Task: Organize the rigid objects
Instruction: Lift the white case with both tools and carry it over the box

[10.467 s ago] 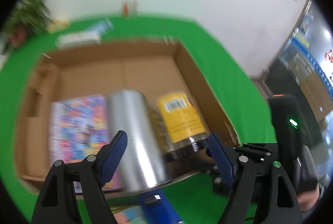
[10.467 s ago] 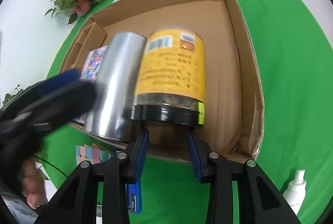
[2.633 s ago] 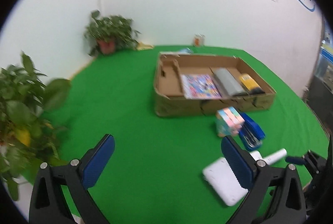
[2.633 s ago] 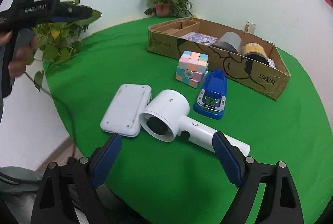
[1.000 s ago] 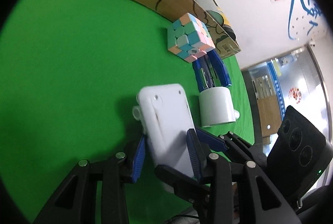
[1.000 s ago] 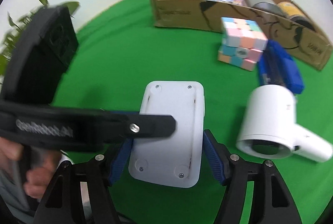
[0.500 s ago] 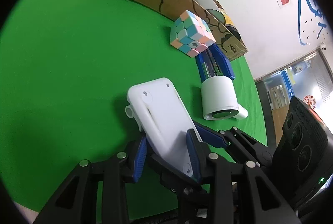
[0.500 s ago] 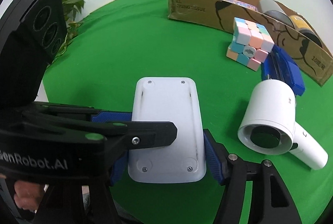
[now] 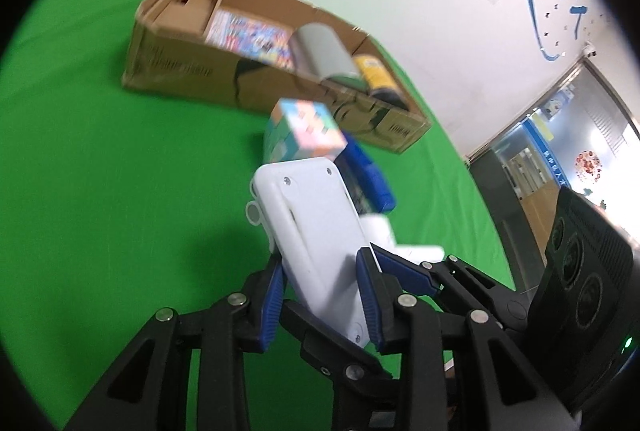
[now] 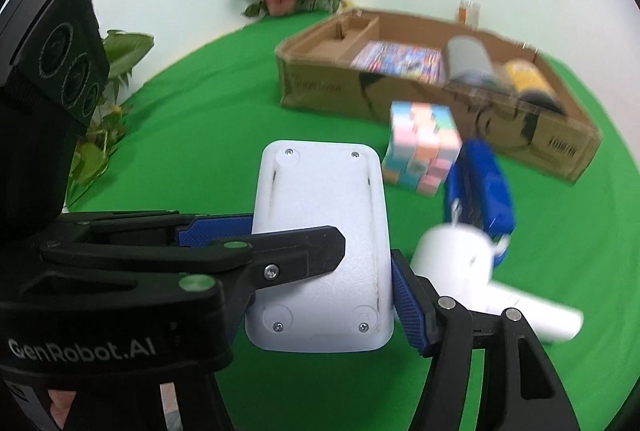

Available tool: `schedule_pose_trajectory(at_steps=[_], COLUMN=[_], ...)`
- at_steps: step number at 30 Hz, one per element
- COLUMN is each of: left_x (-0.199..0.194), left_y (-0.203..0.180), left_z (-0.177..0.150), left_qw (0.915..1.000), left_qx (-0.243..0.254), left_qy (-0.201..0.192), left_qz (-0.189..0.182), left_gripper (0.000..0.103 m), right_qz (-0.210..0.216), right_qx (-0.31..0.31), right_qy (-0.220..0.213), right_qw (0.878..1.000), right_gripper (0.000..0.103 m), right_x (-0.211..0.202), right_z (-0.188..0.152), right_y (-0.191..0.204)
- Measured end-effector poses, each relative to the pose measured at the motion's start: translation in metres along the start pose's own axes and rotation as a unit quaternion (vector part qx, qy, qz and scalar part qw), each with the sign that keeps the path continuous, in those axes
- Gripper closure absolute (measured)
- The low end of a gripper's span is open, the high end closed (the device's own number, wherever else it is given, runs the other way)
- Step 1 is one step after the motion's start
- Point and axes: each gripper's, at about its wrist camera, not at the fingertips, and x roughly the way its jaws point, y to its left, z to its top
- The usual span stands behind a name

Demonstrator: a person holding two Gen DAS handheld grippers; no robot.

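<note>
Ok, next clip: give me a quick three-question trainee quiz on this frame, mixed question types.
1. True or false: both grippers grip the white flat device at once.
2. Which item lies inside the cardboard box? A) the pastel cube B) the grey cylinder C) the blue stapler
3. Fill in: the white hair dryer lies on the ____ cloth.

Key:
1. True. The left gripper and the right gripper each clamp its near end.
2. B. The grey cylinder is in the box; the pastel cube and the blue stapler are outside.
3. Green.
</note>
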Motion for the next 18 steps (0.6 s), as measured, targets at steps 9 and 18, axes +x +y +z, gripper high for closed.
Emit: schedule_pose_trajectory(at_steps=[9,18], left_x=[-0.01,0.004], left_y=[-0.021,-0.013], left_z=[0.072,0.157], left_qw=[0.9981,0.9969], left_qx=[0.057,0.076], left_qy=[-0.023,-0.018], left_qz=[-0.005,0.012], left_gripper=[0.076,0.076], right_qz=[-0.01,0.0], right_qx=[-0.001,0.014], right_qy=[-0.048,-0.036], right_qw=[0.999,0.999], right_gripper=[0.04,0.04], right_x=[-0.014,0.01], right_z=[0.066,0.163], right_y=[-0.016,-0.048])
